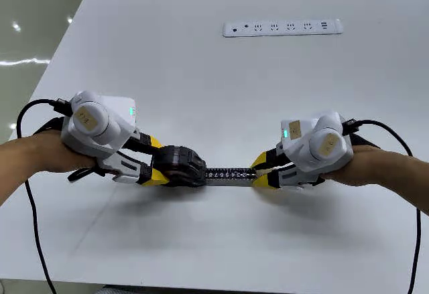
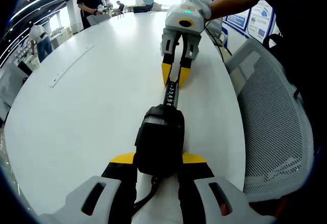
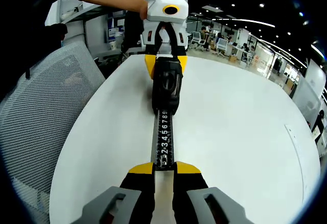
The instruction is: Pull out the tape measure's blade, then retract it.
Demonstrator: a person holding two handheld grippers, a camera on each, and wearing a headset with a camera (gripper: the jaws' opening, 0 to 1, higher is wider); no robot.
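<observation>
I read the tape measure case [image 1: 179, 166] as black, sitting on a plain white table [image 1: 201, 59]. The blade [image 1: 230, 173] coming out of the case is dark with white numerals. Left of the case, the left gripper [image 1: 157, 161] is white and grey with black arms and yellow jaw tips. Right of the case, the right gripper [image 1: 259, 171] has the same colours plus a green light. Beyond the case lies a white power strip [image 1: 282, 27]. In the left gripper view, a chair [image 2: 271, 127] of pale grey mesh stands right of the case.
</observation>
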